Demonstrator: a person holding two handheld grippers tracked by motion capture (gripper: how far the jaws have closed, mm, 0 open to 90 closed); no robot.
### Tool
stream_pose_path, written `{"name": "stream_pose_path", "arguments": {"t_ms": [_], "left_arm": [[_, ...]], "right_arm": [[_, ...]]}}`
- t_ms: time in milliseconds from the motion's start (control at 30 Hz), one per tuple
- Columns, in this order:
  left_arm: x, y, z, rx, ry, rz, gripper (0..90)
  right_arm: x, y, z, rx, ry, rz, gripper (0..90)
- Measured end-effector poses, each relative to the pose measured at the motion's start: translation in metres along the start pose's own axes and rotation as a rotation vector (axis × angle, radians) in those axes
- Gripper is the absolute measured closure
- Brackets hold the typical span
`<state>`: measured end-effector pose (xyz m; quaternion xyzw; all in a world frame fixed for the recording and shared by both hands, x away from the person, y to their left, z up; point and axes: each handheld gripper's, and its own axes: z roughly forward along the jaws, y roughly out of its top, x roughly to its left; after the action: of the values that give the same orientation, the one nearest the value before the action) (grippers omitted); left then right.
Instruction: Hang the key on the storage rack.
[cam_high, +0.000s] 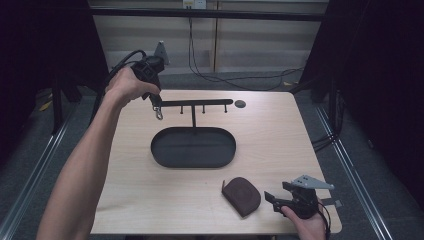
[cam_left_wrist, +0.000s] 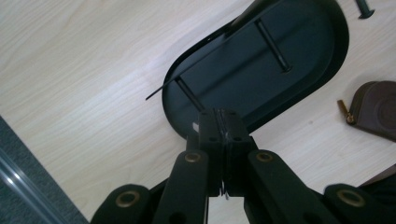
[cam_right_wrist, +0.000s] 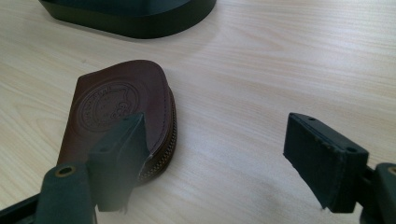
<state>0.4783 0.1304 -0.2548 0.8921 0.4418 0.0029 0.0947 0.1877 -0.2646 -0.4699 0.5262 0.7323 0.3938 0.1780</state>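
Keyring Nearly on the Hook, Pouch Waiting

Keys first, going from the left of the high view. The left claw (cam_high: 156, 101) is held up at the upper left, at the left end of the black hanger bar (cam_high: 197, 103), its jaws pressed together on a small metal clasp (cam_high: 159, 115) that dangles just below them. In the left gripper view the pads meet with only a sliver of metal (cam_left_wrist: 225, 189) between them, and the camera looks down past the bar's pegs into the dark oval tray (cam_left_wrist: 327, 70) beneath. The clasp hangs close to the leftmost peg, though whether it is already hooked I cannot tell.

Centre of the frame: the oval tray (cam_high: 160, 150) sits on the pale wooden surface (cam_high: 280, 135) with the stand's post rising from it; nothing lies in it. A small dark disc (cam_high: 240, 104) rests just past the bar's right end.

Lower right: the brown leather pouch (cam_high: 242, 196) lies flat on the surface, untouched. The right claw (cam_high: 272, 199) rests just beside it, jaws wide apart and gripping nothing; in the right gripper view one pad stands in front of the pouch's (cam_right_wrist: 121, 105) zip edge.

By my reckoning the hanging is under way but not finished, and the pouch has yet to be dealt with.
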Motion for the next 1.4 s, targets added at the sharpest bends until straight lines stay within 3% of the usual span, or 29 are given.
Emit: {"name": "stream_pose_path", "arguments": {"t_ms": [533, 900, 1067, 1400], "left_arm": [[0.002, 0.005, 0.006, -0.016, 0.045, -0.02, 89.1], [0.01, 0.001, 0.005, -0.021, 0.115, -0.042, 89.0], [0.015, -0.004, 0.012, -0.002, 0.11, -0.048, 88.3], [0.021, -0.012, 0.014, -0.01, 0.078, -0.054, 82.7]], "right_arm": [[0.0, 0.0, 0.0, 0.0, 0.006, -0.002, 21.5], [0.0, 0.0, 0.0, 0.001, 0.008, -0.005, 21.5], [0.001, 0.0, 0.001, 0.004, 0.007, -0.003, 21.5], [0.001, 0.0, 0.001, 0.006, 0.007, -0.007, 21.4]]}}
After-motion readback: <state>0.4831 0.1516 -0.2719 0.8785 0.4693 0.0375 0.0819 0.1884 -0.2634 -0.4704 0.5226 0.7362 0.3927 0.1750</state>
